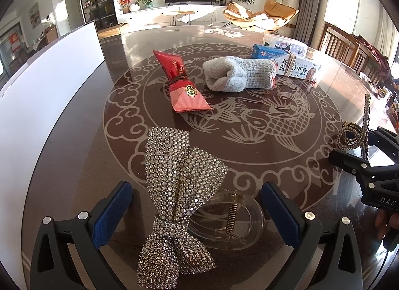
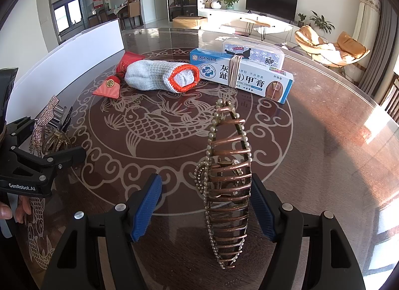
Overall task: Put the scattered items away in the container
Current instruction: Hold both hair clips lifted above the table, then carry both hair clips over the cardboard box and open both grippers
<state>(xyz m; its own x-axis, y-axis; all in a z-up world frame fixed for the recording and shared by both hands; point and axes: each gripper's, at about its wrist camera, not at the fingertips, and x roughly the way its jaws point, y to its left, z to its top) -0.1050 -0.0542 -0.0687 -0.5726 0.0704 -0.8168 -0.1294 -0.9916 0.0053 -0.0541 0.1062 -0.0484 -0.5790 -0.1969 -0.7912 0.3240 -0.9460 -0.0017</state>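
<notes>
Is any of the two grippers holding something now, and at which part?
Nothing is held. Both the left gripper and right gripper are open around hair clips.

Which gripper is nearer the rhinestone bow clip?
Left. The left gripper straddles the rhinestone bow clip, jaws open on either side. The right gripper sits off to the side, around the copper claw clip.

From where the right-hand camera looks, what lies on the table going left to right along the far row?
Red candy pouch → grey knitted glove → blue-and-white nail cream box
</notes>
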